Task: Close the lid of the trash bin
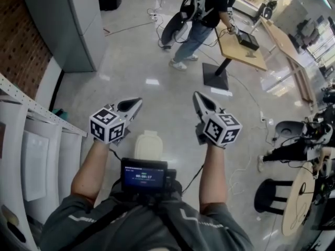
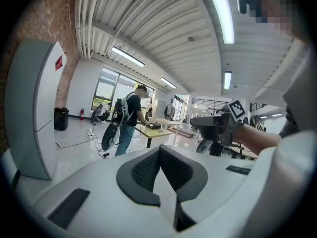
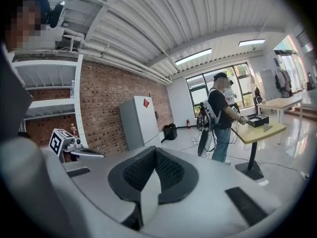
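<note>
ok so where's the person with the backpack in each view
Head view: the person with the backpack stands at the top, right of centre.
Left gripper view: left of centre, in the middle distance.
Right gripper view: right of centre, at a table.
Shared landmark: the grey cabinet, to the person's left in all three views.

You hold a left gripper (image 1: 137, 102) and a right gripper (image 1: 197, 95) of smooth matt white plastic with dark dimpled pads (image 2: 143, 171), over a glossy, reflective floor (image 1: 146, 61), near a rough brick wall (image 1: 18, 46), a smooth grey cabinet (image 1: 68, 20) and a pale wood-topped table (image 1: 238, 48).
</note>
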Demonstrator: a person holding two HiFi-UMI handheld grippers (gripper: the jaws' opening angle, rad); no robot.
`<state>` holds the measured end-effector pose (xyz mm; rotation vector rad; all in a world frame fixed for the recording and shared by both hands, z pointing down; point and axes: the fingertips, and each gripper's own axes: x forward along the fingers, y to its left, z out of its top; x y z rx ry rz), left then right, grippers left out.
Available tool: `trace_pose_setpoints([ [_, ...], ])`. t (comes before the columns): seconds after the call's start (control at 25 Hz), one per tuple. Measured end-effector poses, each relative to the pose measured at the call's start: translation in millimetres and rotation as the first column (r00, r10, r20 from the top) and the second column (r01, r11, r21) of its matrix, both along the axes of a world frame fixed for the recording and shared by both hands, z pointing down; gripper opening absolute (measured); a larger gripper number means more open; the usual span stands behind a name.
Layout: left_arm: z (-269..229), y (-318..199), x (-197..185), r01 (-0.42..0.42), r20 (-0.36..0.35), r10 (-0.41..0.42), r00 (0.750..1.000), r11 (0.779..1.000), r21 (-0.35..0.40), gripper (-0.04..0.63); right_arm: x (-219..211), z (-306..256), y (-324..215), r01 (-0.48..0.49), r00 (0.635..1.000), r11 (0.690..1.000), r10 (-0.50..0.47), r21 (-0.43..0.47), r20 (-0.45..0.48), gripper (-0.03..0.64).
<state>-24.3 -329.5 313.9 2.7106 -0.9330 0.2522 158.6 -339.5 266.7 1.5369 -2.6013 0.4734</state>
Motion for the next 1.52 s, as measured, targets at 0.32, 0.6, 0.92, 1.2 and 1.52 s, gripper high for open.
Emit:
trace_pose_setpoints([
  [0.32,-59,-2,-17,0.069,-0.046,-0.063,0.997,0.990,0.126,-0.005,-42,-44,7,0.077,0.997,0.994,-0.078,0.082,-0.001,0.011],
  [0.6,-102,-1,-17,0.094,-0.079,-0.077,0.994,0.968,0.231,-0.004,-58,-76,7,0.110,0.994,0.982,-0.109,0.153,-0.018,0.011],
  [0.92,-133,2,-11,0.083,-0.096,-0.056,0.994,0.950,0.302,-0.003,-69,-92,10,0.133,0.991,0.968,-0.126,0.211,-0.044,0.011],
  [1.2,-129,-1,-3,0.077,-0.066,-0.060,0.996,0.949,0.307,-0.003,-56,-94,5,0.092,0.996,0.971,-0.090,0.222,-0.020,0.009],
  [1.52,-134,-2,-4,0.084,-0.077,-0.063,0.995,0.948,0.308,-0.004,-57,-95,5,0.079,0.997,0.972,-0.078,0.223,-0.013,0.009],
])
